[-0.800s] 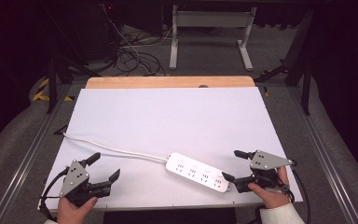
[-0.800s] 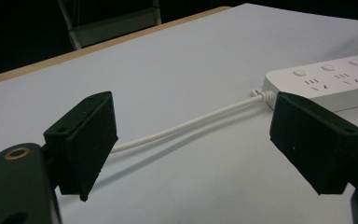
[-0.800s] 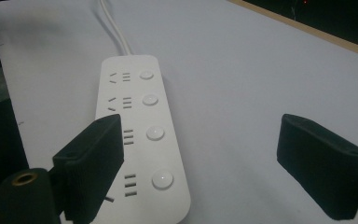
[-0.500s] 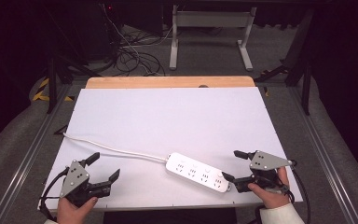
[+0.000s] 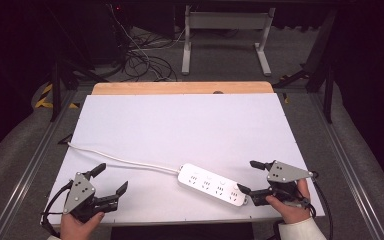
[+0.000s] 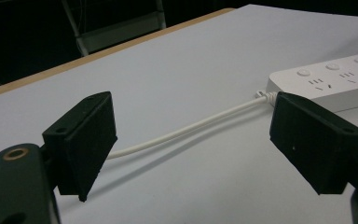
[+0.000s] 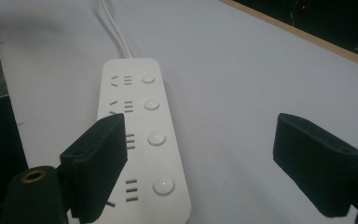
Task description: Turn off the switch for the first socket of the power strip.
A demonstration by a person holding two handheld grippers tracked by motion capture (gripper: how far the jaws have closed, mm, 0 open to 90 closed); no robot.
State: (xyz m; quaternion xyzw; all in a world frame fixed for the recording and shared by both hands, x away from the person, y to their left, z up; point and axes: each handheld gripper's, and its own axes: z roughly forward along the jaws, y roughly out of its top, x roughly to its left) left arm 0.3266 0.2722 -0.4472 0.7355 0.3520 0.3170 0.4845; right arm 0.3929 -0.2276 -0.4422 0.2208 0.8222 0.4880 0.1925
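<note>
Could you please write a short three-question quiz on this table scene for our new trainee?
1. True or false: the right gripper is clamped on the power strip.
2. Which way does the cord run from the power strip in the high view? A) toward the left edge of the table B) toward the right edge
3. How many round buttons on the power strip does the right gripper view show?

Key:
1. False; its jaws stand open beside the strip's end.
2. A
3. Four
</note>
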